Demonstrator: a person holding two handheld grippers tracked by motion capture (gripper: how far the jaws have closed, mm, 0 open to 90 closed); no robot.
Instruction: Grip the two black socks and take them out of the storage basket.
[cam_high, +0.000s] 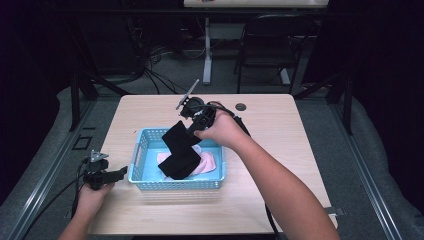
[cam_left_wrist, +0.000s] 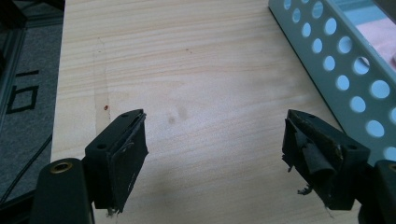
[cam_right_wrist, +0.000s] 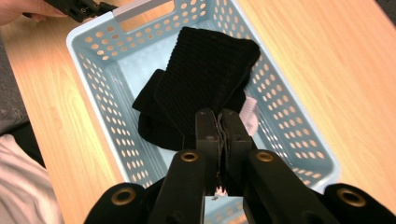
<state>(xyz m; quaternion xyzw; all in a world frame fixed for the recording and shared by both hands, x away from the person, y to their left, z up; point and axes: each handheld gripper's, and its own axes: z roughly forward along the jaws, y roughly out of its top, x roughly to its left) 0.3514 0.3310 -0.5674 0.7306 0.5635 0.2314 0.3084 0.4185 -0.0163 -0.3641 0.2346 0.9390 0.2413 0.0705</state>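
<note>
Black ribbed cloth (cam_high: 178, 149), folded, hangs pinched at its top edge, lower end draped inside pale-blue perforated basket (cam_high: 138, 150).

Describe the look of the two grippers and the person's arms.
Both grippers are black. The left tongs have two blocky jaws with frayed black pads and brass-ringed holes in the arms behind. The right tongs match them. A grey plate tops each gripper in the high view, and black cables trail back. The forearms are bare, with no sleeves.
</note>
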